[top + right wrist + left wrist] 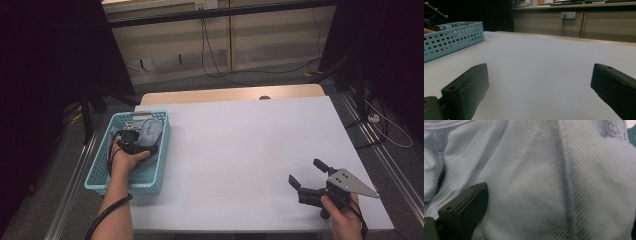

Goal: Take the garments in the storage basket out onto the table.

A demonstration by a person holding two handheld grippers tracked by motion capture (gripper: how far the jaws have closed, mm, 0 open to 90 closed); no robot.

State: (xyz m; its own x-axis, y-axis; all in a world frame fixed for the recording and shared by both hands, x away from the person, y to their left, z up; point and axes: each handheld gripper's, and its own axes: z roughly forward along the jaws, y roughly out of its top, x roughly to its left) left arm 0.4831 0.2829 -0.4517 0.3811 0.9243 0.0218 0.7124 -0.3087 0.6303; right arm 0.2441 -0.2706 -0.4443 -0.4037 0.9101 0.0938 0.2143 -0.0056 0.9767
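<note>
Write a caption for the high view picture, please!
Left gripper reaches into the cloth in the basket; right gripper waits open.

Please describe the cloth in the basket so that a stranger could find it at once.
On the white table, look at its left edge for the turquoise perforated basket. The pale grey-blue ribbed garment lies crumpled inside, under the left gripper; it is the table's one soft thing.
</note>
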